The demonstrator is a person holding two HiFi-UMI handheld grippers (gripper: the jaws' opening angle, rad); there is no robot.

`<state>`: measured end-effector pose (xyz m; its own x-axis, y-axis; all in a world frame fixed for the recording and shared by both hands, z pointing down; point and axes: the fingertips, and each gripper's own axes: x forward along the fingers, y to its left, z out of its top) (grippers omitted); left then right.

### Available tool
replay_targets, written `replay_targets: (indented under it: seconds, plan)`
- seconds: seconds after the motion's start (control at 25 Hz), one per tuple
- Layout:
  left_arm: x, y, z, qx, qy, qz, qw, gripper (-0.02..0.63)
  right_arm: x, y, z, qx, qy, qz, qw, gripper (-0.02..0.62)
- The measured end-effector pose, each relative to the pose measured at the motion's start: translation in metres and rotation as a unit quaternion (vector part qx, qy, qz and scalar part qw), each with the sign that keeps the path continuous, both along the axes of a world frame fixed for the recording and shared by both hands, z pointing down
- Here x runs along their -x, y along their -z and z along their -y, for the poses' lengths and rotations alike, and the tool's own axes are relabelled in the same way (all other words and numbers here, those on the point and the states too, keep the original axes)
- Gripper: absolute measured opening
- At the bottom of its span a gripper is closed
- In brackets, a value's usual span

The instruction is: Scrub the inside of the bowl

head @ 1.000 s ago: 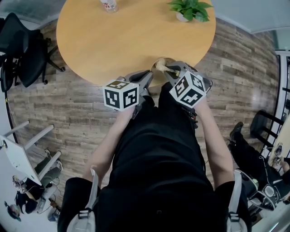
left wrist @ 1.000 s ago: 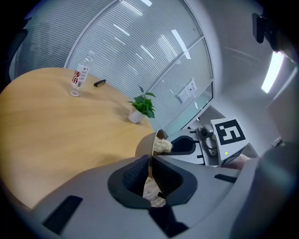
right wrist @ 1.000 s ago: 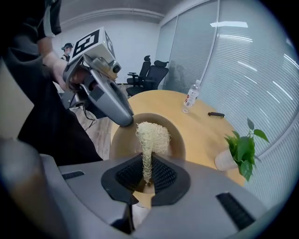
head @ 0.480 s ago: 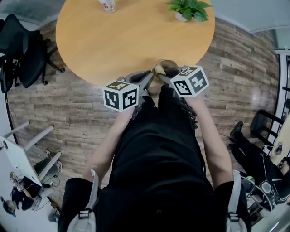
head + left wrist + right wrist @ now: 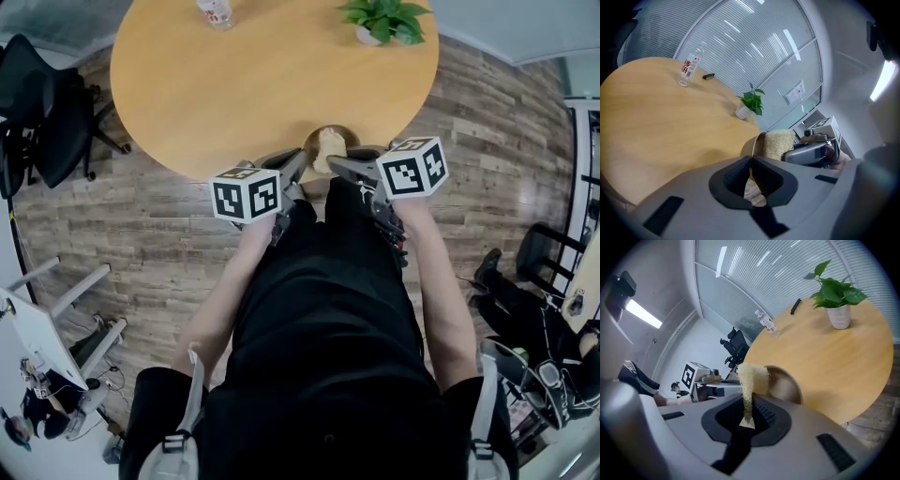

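Now | left gripper (image 5: 751,161): jaws nearly together, pinching the rim of the brown round bowl (image 5: 758,143) | right gripper (image 5: 746,411): clamped on a pale fibrous scrub pad (image 5: 751,375), long axis along its jaws, free end in the bowl | bowl: tipped on edge at the round wooden table's (image 5: 234,84) near edge, mouth facing the right gripper

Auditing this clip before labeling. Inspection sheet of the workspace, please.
surface: round wooden table.
job's things: bowl at the table's near edge; pad reaching into it.
clutter: bottle, plant and a small dark pen-like item on the far side.
grippers: left gripper shut on the bowl's rim; right gripper shut on the pad.
cables: nothing seen on the table.
surroundings: plank floor, chair at left, people seated at the edges, glass wall with blinds.
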<state>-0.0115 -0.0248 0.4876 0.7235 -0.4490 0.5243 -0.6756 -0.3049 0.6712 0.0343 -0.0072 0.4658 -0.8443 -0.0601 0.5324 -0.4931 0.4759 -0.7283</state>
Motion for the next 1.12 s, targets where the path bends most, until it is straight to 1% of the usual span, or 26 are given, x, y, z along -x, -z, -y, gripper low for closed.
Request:
replay_targets:
  seconds: [0.08, 0.2, 0.36, 0.52, 0.64, 0.76, 0.88, 0.96, 1.12]
  plan:
    - [0.001, -0.008, 0.002, 0.014, 0.006, -0.001, 0.9999, 0.026, -0.004, 0.002, 0.002, 0.005, -0.015, 0.011, 1.000, 0.037]
    - [0.001, -0.020, 0.004, 0.036, 0.016, -0.006, 0.9992, 0.026, -0.009, 0.011, 0.008, 0.006, -0.046, 0.043, 0.998, 0.037]
    - [-0.003, -0.039, 0.003, 0.078, 0.032, -0.046, 0.9954, 0.026, -0.020, 0.024, 0.014, -0.012, -0.083, 0.085, 0.993, 0.037]
    - [-0.003, -0.052, 0.005, 0.102, 0.043, -0.062, 0.9918, 0.026, -0.027, 0.034, 0.009, -0.038, -0.076, 0.097, 0.992, 0.037]
    - [-0.005, -0.061, 0.005, 0.116, 0.044, -0.065, 0.9902, 0.026, -0.031, 0.032, 0.006, -0.033, -0.078, 0.096, 0.992, 0.037]
    - [-0.005, -0.068, 0.006, 0.127, 0.049, -0.075, 0.9878, 0.026, -0.033, 0.025, 0.002, -0.029, -0.070, 0.074, 0.994, 0.037]
    - [-0.005, -0.072, 0.005, 0.135, 0.052, -0.083, 0.9860, 0.028, -0.034, 0.022, -0.003, -0.042, -0.056, 0.053, 0.996, 0.037]
    - [-0.005, -0.073, 0.006, 0.135, 0.055, -0.083, 0.9859, 0.029, -0.035, 0.025, -0.002, -0.043, -0.062, 0.064, 0.995, 0.037]
    - [-0.001, -0.073, 0.008, 0.134, 0.062, -0.089, 0.9850, 0.031, -0.031, 0.036, -0.005, -0.017, -0.066, 0.122, 0.990, 0.037]
